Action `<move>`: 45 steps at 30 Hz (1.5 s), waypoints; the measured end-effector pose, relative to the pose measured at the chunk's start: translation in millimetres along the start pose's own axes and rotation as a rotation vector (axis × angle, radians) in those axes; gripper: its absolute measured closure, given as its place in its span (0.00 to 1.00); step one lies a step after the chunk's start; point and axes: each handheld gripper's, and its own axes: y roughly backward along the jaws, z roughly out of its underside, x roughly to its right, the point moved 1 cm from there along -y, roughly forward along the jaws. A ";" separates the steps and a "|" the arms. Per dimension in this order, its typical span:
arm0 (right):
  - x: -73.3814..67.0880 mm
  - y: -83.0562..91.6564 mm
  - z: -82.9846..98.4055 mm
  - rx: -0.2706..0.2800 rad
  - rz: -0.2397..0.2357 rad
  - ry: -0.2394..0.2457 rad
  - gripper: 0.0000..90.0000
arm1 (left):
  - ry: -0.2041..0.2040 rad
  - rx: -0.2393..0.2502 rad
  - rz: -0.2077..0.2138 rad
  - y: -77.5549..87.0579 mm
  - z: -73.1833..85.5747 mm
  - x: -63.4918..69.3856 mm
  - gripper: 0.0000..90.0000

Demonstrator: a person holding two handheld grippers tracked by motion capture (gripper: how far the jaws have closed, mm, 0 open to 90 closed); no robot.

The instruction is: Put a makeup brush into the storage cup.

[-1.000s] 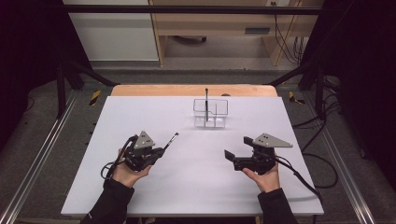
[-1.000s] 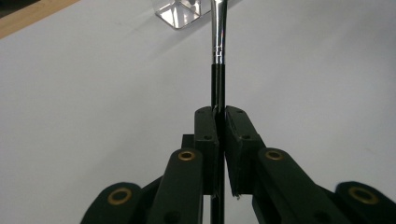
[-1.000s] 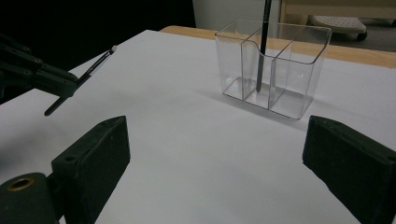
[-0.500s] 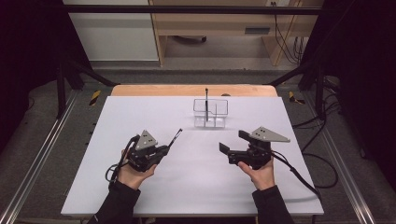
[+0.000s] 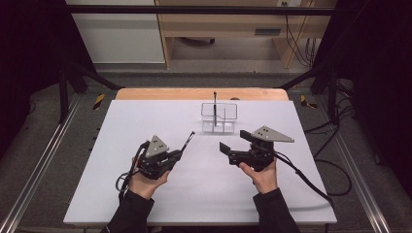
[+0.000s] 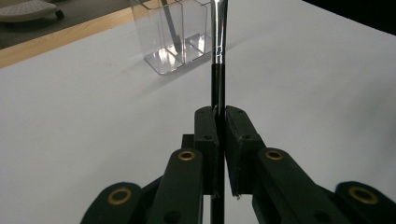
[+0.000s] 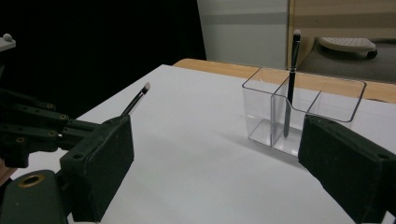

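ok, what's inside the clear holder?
One brush stands upright in a compartment of the holder, tip up above the rim. The other compartments look empty through the clear walls. The right gripper's pad covers the holder's near lower corner.

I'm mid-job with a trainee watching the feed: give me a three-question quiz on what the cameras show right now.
1. True or false: the left gripper is shut on a makeup brush.
2. Where does the second brush stand?
A. flat on the table
B. upright in the clear organizer
C. between the right gripper's fingers
3. Fill in: the right gripper has its fingers ____ with nothing between them.

Key:
1. True; the fingers press on its black handle.
2. B; it stands in one compartment and rises above the rim.
3. Open; the white table and the organizer show through the gap.
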 end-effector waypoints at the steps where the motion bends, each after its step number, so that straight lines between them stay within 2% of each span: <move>1: -0.3 -0.8 0.0 0.001 -0.002 -0.004 0.12 | 0.001 0.003 -0.002 -0.7 -0.1 1.5 0.93; 14: -6.4 -13.7 5.8 0.000 -0.035 -0.045 0.14 | 0.021 0.046 0.001 -11.6 3.2 17.5 0.93; 28: -11.8 -25.2 15.1 -0.018 -0.058 -0.081 0.17 | 0.034 0.083 0.006 -18.2 6.2 26.6 0.93; 40: -14.9 -32.8 20.9 -0.018 -0.074 -0.115 0.22 | 0.063 0.119 0.004 -21.1 10.1 31.2 0.93; 45: -16.3 -35.3 22.4 -0.012 -0.087 -0.134 0.24 | 0.064 0.128 0.006 -22.2 10.0 33.7 0.93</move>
